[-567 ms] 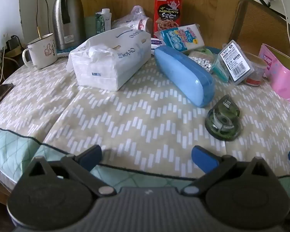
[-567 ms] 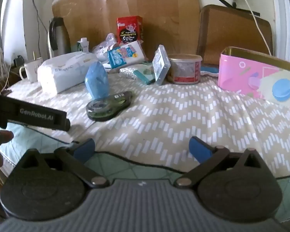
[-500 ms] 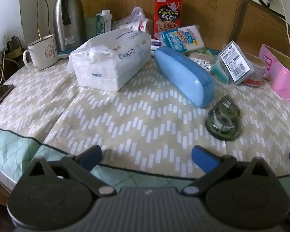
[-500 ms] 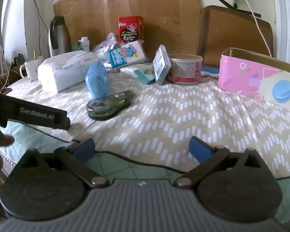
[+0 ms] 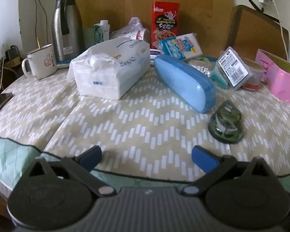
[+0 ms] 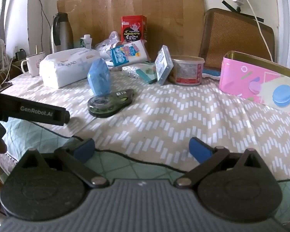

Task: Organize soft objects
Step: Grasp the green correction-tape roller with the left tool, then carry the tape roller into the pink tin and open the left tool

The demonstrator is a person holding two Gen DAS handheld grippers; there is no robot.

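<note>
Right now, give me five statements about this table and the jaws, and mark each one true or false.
1. The left gripper holds the tissue pack. False: its jaws are open and hold nothing.
2. The blue case lies between the tissue pack and the green tape dispenser. True.
3. The white mug lies on its side. False: it stands upright.
4. The right gripper is open. True.
5. The pink tin has a lid on. False: its top is open.

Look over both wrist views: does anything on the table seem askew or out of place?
Yes. The clear plastic case stands tilted on edge against the round tub, and the tissue pack lies torn open, tissue bulging out.
</note>
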